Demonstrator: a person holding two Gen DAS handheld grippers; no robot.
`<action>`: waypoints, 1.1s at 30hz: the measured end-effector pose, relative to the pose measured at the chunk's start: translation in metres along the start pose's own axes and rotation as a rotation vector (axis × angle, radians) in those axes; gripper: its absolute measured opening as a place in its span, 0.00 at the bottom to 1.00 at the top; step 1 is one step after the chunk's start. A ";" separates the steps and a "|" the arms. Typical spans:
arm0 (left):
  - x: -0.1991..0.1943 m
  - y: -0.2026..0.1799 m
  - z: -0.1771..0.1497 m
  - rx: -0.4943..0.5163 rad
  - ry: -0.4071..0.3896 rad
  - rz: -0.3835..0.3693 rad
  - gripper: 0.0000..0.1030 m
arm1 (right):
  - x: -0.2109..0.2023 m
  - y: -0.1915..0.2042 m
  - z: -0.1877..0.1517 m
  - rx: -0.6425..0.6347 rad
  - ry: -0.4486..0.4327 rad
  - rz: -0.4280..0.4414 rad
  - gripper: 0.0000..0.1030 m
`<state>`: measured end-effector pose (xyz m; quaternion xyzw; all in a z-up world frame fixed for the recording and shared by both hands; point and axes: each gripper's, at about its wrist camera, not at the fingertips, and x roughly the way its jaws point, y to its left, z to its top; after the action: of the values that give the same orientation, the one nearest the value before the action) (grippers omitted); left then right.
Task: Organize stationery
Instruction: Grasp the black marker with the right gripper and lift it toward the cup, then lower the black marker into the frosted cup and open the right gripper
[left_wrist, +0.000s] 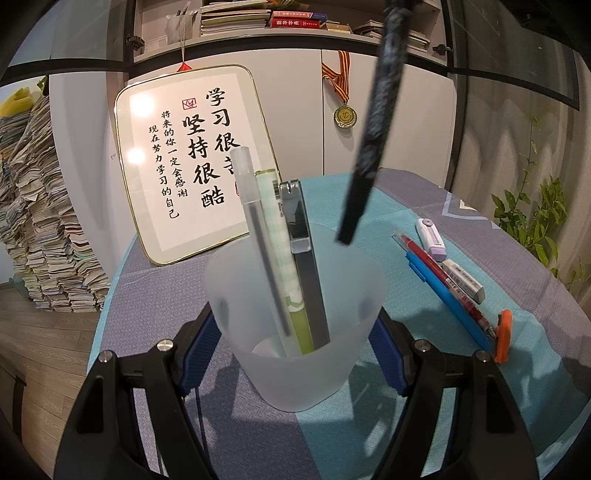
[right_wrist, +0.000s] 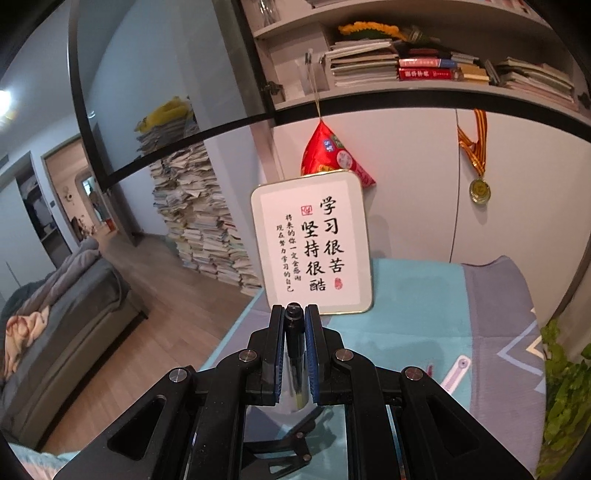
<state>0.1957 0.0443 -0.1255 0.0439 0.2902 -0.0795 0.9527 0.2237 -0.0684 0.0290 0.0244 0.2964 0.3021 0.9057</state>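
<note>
My left gripper (left_wrist: 295, 332) is shut on a frosted plastic cup (left_wrist: 295, 354) that stands on the table. In the cup are a clear pen (left_wrist: 258, 236), a green pen (left_wrist: 284, 251) and a black-and-silver clip tool (left_wrist: 303, 240). A black pen (left_wrist: 373, 122) hangs point down over the cup's right rim. My right gripper (right_wrist: 294, 314) is shut on that black pen (right_wrist: 294, 325), high above the table. On the cloth to the right lie a red pen (left_wrist: 443, 277), a blue pen (left_wrist: 447, 299), a white eraser (left_wrist: 463, 280), a correction tape (left_wrist: 430, 236) and an orange cutter (left_wrist: 503, 336).
A framed calligraphy plaque (left_wrist: 184, 162) leans on the white cabinet behind the cup. A medal (left_wrist: 345, 116) hangs on the cabinet door. A green plant (left_wrist: 532, 218) stands at the right edge. Paper stacks (left_wrist: 40, 221) rise left of the table.
</note>
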 end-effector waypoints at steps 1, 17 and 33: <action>0.000 0.000 0.000 0.000 0.000 0.000 0.72 | 0.004 0.001 -0.001 -0.003 0.010 0.002 0.11; 0.000 0.000 0.000 0.000 0.000 0.000 0.72 | 0.043 -0.009 -0.021 0.025 0.146 0.019 0.11; 0.000 0.000 0.000 0.001 0.001 0.000 0.72 | 0.060 -0.015 -0.032 0.057 0.227 0.035 0.12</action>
<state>0.1959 0.0439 -0.1256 0.0445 0.2908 -0.0795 0.9524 0.2524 -0.0518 -0.0322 0.0210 0.4050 0.3103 0.8598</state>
